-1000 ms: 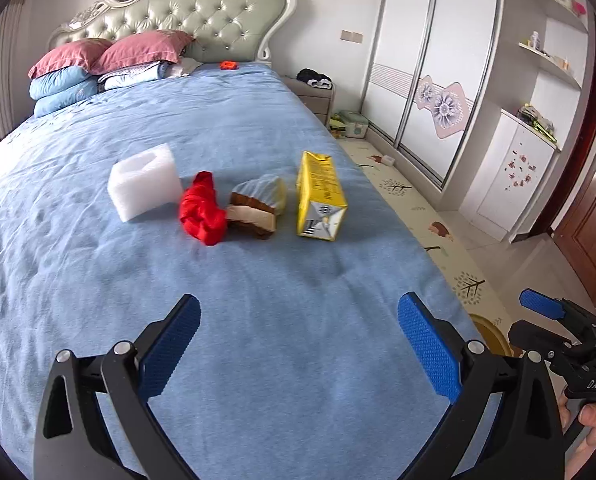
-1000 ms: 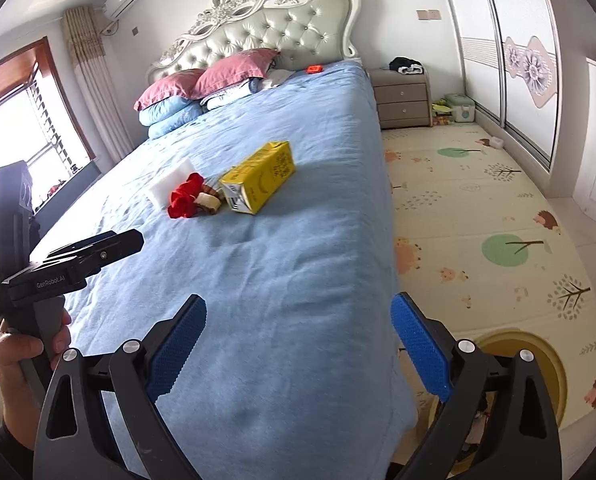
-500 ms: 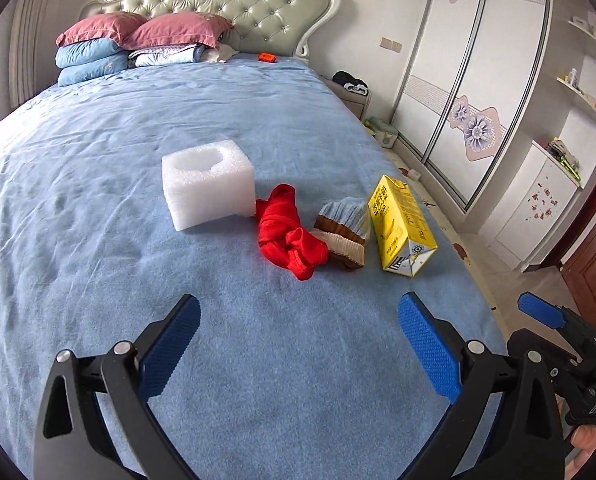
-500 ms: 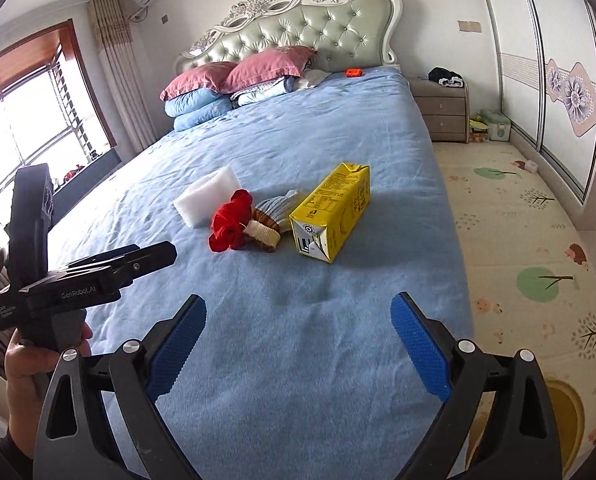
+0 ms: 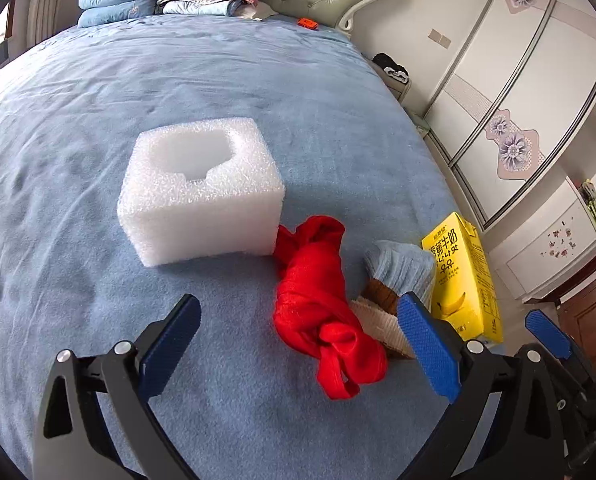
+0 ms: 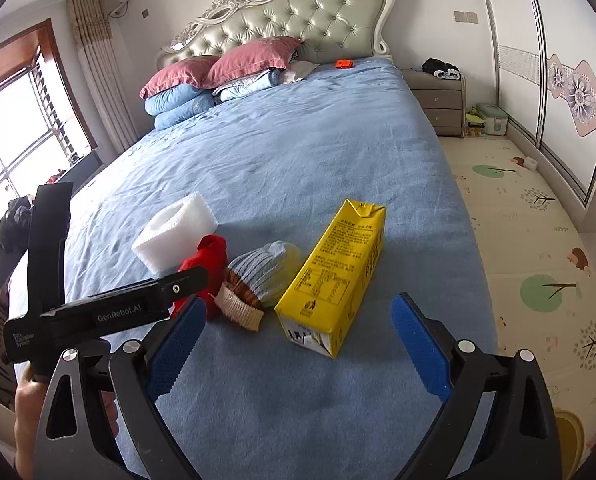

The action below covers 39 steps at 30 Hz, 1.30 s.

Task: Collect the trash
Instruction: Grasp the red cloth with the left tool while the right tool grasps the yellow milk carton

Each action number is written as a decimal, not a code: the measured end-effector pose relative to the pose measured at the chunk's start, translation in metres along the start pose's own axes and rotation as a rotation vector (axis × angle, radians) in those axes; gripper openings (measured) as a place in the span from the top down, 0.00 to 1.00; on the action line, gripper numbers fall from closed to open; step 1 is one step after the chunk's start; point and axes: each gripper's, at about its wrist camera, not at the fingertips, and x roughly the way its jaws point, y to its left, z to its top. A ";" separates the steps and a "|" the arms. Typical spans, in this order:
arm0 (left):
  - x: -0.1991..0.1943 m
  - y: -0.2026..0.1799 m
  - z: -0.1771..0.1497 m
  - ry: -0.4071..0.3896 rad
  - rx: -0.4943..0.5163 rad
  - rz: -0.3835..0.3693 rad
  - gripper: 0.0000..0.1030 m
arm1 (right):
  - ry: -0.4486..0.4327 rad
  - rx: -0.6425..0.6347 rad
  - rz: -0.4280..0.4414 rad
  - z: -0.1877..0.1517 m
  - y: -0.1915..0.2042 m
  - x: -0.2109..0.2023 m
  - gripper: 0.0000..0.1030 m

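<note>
Foam block (image 5: 200,188) ahead-left of my left tool (image 5: 298,356); carton (image 6: 334,276) dead ahead of my right tool (image 6: 298,356), long axis pointing away; both gaping wide, empty.

Yellow carton (image 6: 332,280) flat beside white foam block (image 5: 202,188).

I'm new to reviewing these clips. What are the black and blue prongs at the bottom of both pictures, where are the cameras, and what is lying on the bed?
There is no robot: a person holds a two-finger gripper in each hand, each carrying a fisheye camera looking along its fingers. The left gripper and the right gripper are both open and hold nothing. In a row on the blue bed lie a white foam block, a red cloth, a blue and brown knit item and a yellow carton on its side. The left gripper faces the foam and cloth; the right faces the carton.
</note>
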 end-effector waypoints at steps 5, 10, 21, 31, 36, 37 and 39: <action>0.017 0.007 -0.002 0.016 -0.019 0.000 0.23 | -0.011 0.049 -0.009 0.003 -0.009 0.014 0.13; 0.016 0.012 -0.001 -0.006 -0.011 -0.060 0.58 | -0.005 0.070 -0.004 0.001 -0.011 0.027 0.18; -0.005 0.010 -0.012 -0.083 0.060 -0.120 0.63 | 0.051 0.067 -0.067 -0.010 -0.016 0.049 0.53; -0.019 0.001 -0.023 -0.095 0.078 -0.177 0.63 | 0.017 0.128 0.028 -0.028 -0.028 0.025 0.60; -0.023 -0.008 -0.034 -0.091 0.061 -0.197 0.63 | 0.013 0.182 0.079 -0.043 -0.040 0.009 0.61; -0.023 -0.008 -0.036 -0.090 0.048 -0.197 0.63 | 0.014 0.191 0.098 -0.048 -0.043 0.006 0.61; -0.024 -0.010 -0.043 -0.079 0.036 -0.211 0.63 | 0.011 0.222 0.139 -0.058 -0.049 -0.001 0.61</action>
